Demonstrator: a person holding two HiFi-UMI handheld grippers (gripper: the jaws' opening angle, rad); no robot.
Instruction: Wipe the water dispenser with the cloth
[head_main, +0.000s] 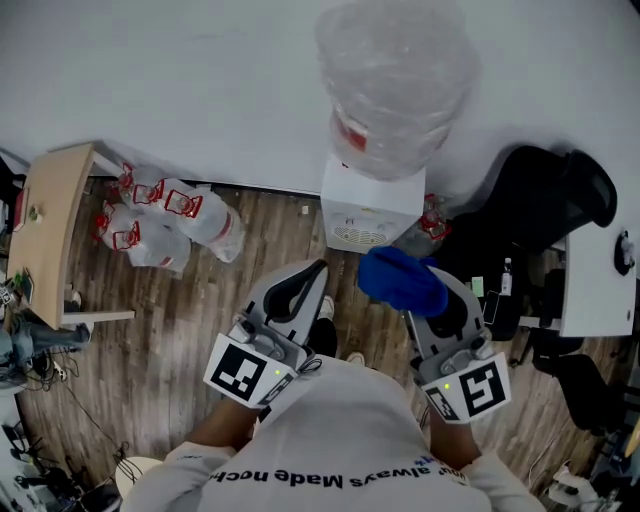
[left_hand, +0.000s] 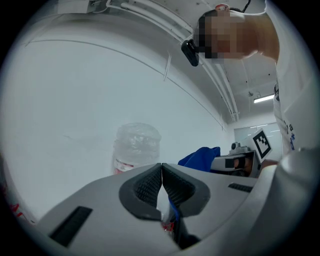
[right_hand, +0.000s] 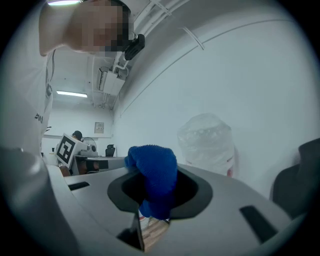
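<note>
The right tool (right_hand: 151, 196) pinches the soft, light blue cloth (head_main: 402, 281) in a bunch, so it should mould to the water dispenser (head_main: 370, 210) just ahead. The left tool (left_hand: 161, 174) is closed and empty.

The water dispenser (head_main: 372, 212) shows only its top and upper front, and the 1 bottle (head_main: 397, 80) on it is cut off by the head view's top edge. Just before the dispenser, the blue cloth (head_main: 403, 280) hides the jaw tips of the right gripper (right_hand: 152, 190); red print on the bags (head_main: 165, 220) left of the dispenser is too small to read.
</note>
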